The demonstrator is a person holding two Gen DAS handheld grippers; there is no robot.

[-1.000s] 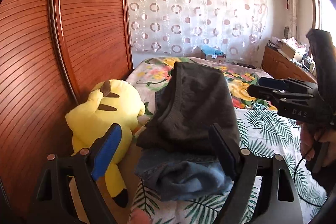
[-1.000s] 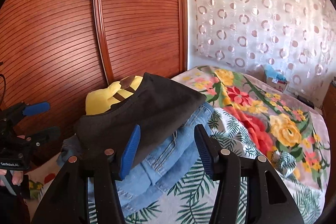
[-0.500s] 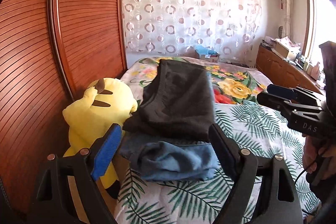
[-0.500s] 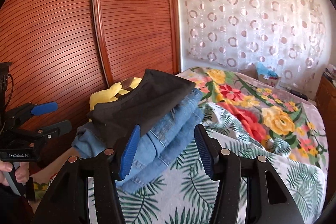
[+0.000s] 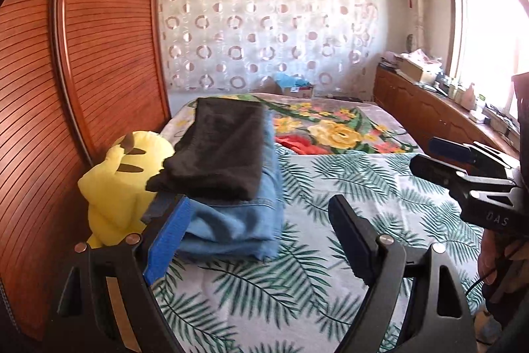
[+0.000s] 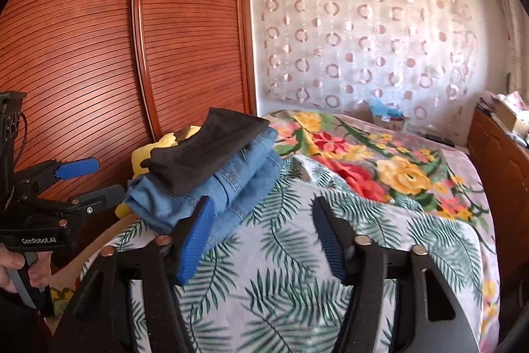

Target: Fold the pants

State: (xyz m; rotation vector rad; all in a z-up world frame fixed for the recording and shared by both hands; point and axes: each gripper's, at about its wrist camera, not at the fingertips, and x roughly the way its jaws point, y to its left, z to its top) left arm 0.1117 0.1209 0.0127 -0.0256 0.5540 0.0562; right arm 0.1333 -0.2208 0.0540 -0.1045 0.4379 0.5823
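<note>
Folded black pants lie atop folded jeans, stacked beside the yellow plush toy at the bed's edge, apparently finished. Left claw released, empty; right claw opening, empty, both short of the stack.

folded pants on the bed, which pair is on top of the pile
The black pants are on top, folded across the blue denim jeans, which lie under them on the leaf-print bedspread, next to the yellow plush toy.
</note>
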